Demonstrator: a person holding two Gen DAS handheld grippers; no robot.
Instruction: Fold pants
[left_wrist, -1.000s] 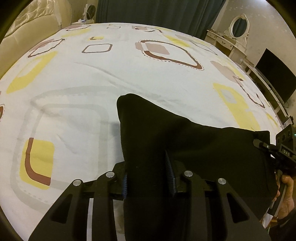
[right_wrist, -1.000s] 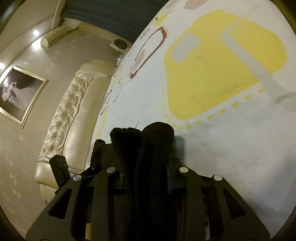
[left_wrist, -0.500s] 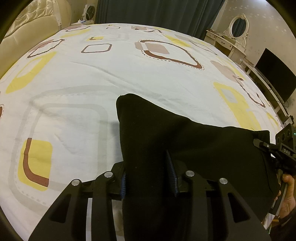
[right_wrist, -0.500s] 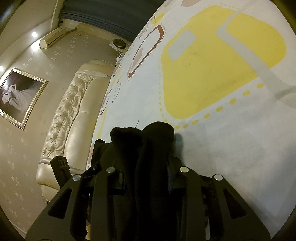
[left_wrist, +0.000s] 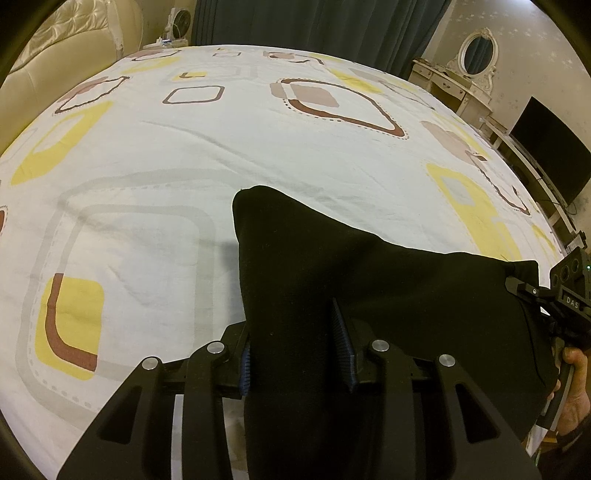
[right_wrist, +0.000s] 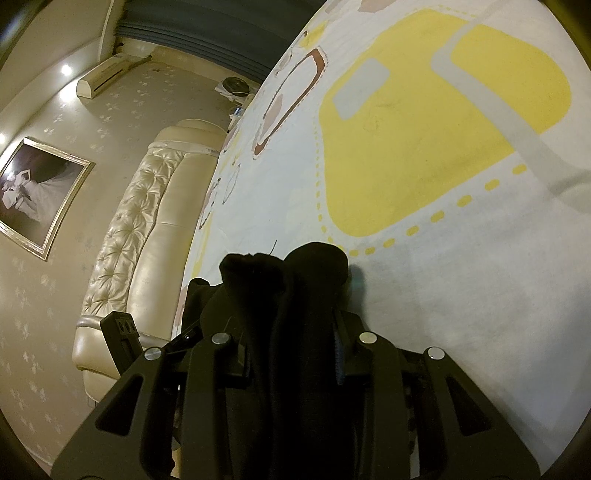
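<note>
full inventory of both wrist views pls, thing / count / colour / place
pants: 1, black, bunched and spanning both grippers over the bed
bed sheet: 1, white with yellow, brown and grey shapes, covers the bed
headboard: 1, cream, tufted, at the head of the bed
curtain: 1, dark teal, beyond the bed
dressing table with oval mirror: 1, white, by the right wall
screen: 1, black, right of the bed
framed picture: 1, dark, on the wall
air conditioner: 1, white, high on the wall
left gripper: black, shut on pants
right gripper: black, shut on pants
hand: 1, on the right gripper's handle
</note>
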